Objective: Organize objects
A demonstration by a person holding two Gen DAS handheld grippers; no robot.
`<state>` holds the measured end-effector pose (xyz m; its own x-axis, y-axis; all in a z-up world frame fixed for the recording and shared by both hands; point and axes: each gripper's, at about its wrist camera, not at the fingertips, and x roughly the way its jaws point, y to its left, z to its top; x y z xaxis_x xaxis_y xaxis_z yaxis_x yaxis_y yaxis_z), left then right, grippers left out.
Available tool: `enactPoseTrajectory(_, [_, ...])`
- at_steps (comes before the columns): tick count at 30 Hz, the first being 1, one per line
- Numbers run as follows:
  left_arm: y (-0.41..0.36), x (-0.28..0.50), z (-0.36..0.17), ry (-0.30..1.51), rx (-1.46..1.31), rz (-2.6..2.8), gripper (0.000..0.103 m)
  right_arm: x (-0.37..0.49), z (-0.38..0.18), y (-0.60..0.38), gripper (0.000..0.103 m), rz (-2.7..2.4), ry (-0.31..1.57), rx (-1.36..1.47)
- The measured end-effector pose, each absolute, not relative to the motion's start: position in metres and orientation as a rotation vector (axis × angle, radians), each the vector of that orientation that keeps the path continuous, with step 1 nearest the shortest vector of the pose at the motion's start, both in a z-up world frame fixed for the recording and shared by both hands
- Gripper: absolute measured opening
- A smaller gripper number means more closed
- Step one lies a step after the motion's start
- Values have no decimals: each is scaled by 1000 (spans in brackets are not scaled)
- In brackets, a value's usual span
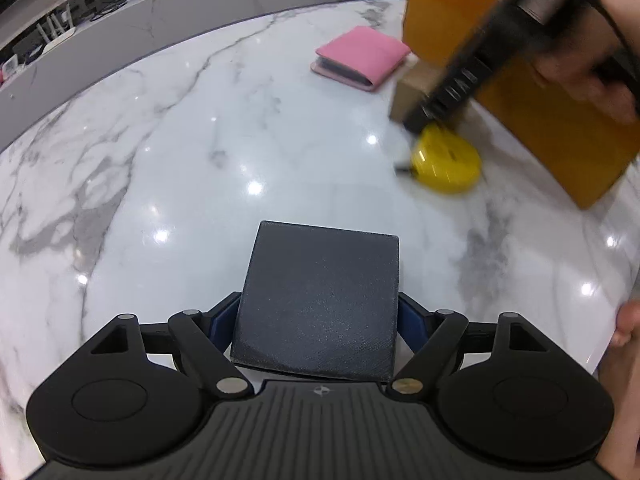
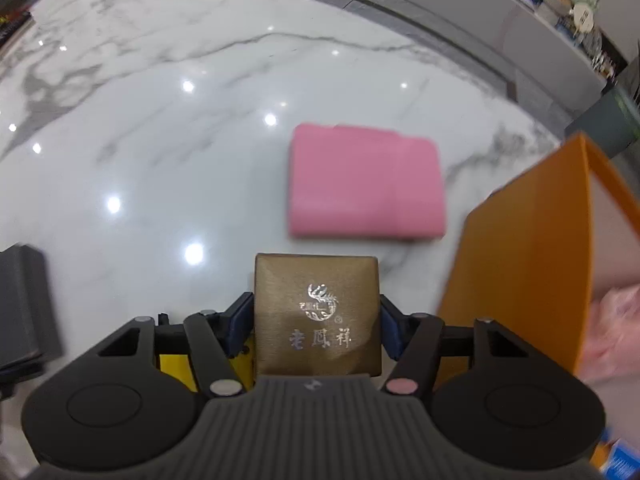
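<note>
**A:** Two boxes are seen gripped at once above a white marble table [image 1: 200, 152]. What is held where, and why?

**B:** A dark slate box [image 1: 320, 300] is clamped between the blue pads of the left gripper [image 1: 319, 316], whose jaws are spread wide by the box's breadth. A brass-coloured jewellery box [image 2: 316, 312] with a silver crest is framed by the right gripper [image 2: 316, 320]; its jaws are set narrower and appear pressed to the box's two sides. Each box is taken across its flat flanks, presumably so that it can be carried level.

**A:** And the destination?

**B:** An open orange paper bag [image 2: 520, 264] is stood just to the right of the brass box, something pink already glimpsed inside. It is judged to be where the objects are being gathered. A pink wallet [image 2: 364, 184] is left lying flat beyond, and a yellow round case [image 1: 446, 164] rests near the bag's foot, close under the right gripper.

**A:** How are the hands posed?

**B:** Both tools are pointed steeply down at the tabletop. The hand [image 1: 580, 60] on the right tool is shown blurred in the left view, beside the bag.
</note>
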<state>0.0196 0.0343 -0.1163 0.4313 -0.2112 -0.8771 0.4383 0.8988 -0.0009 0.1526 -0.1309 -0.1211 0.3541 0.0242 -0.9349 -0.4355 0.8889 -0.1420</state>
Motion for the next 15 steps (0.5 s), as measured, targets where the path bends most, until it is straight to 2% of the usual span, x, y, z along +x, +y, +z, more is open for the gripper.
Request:
enactPoseTrajectory(12, [28,0,-117,1000,218,-376,97,105,-127,-102,64,433,1199,-328])
enactPoseTrajectory(13, [28,-1,-117,990,209,-365,97,101,-128,-99,65,433,1190,-321])
enactPoseTrajectory(15, [28,-1,-118,974,187,-334,99,96,-131,-97,81,437,1169,-312])
